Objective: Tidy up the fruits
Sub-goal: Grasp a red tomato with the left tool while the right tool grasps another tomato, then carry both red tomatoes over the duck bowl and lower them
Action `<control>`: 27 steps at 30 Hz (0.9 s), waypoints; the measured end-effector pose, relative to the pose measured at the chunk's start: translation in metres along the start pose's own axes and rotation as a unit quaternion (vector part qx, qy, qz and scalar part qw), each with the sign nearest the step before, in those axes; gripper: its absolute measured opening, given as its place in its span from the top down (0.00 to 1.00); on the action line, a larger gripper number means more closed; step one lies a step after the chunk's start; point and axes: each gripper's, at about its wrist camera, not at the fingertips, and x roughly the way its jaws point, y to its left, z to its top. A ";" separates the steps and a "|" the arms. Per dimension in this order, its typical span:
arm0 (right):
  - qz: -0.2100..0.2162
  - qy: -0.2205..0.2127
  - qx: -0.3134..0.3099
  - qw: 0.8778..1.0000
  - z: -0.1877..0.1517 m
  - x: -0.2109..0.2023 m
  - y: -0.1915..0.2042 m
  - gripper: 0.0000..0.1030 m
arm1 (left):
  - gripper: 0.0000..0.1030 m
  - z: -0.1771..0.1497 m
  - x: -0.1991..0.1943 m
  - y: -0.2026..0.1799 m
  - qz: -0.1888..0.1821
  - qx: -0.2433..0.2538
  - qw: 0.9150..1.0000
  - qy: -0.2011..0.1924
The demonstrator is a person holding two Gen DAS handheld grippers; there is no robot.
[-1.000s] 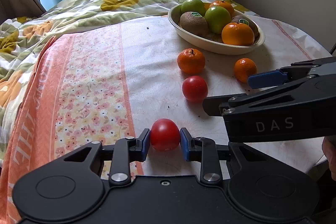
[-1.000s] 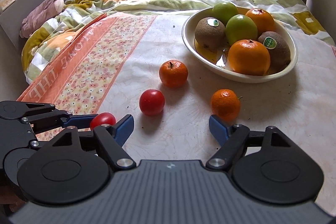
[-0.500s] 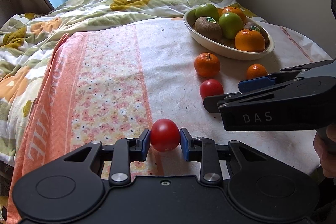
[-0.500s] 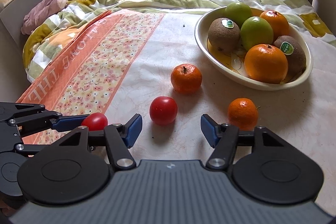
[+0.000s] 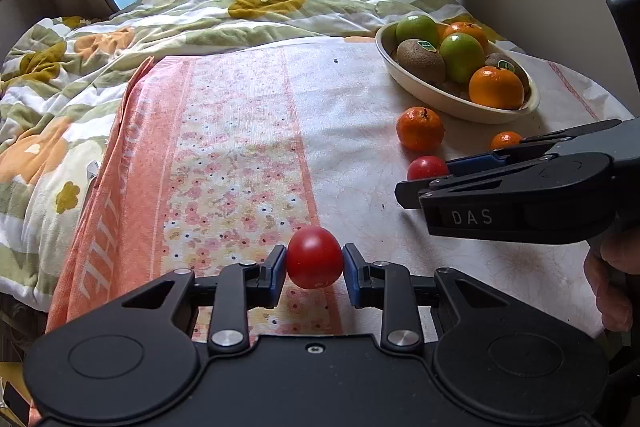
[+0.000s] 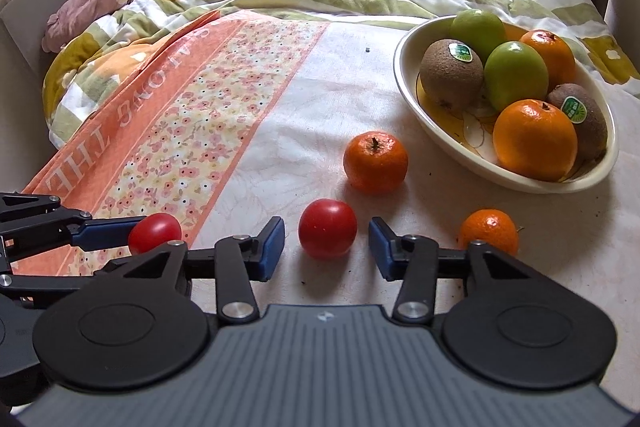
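Left claw (image 5: 314, 269) clamped on tomato (image 5: 314, 257); right claw (image 6: 326, 247), marked "DAS", closing around second tomato (image 6: 327, 233), pads apart; cloth (image 6: 120, 115) reads "THE".

The left gripper (image 5: 315, 269) sat clamped at lower centre; the right gripper (image 6: 327, 253) had been closing, its fingers (image 6: 270, 253) apart.

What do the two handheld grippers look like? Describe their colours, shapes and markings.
Both are matte black plastic. The left gripper has two round discs on its body, angled linkage arms with silver pivot screws, and blue pads on the jaws. The right gripper matches it, with a ribbed grey top plate bearing a small logo. In the left wrist view its side reads "DAS" in pale letters.
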 end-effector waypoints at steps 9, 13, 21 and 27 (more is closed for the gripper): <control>-0.002 -0.005 0.002 1.000 0.003 -0.007 0.000 0.55 | 0.68 0.004 -0.008 0.000 0.000 -0.002 1.000 -0.008; -0.002 -0.015 0.007 1.000 0.006 -0.022 0.000 0.55 | 0.68 0.009 -0.018 -0.002 -0.002 0.000 1.000 -0.017; -0.012 -0.043 0.032 0.998 0.017 -0.072 -0.008 0.55 | 0.68 0.033 -0.052 -0.010 -0.014 0.004 0.999 -0.046; -0.031 -0.062 0.071 0.995 0.025 -0.109 -0.023 0.55 | 0.68 0.060 -0.076 -0.025 -0.046 0.024 0.996 -0.075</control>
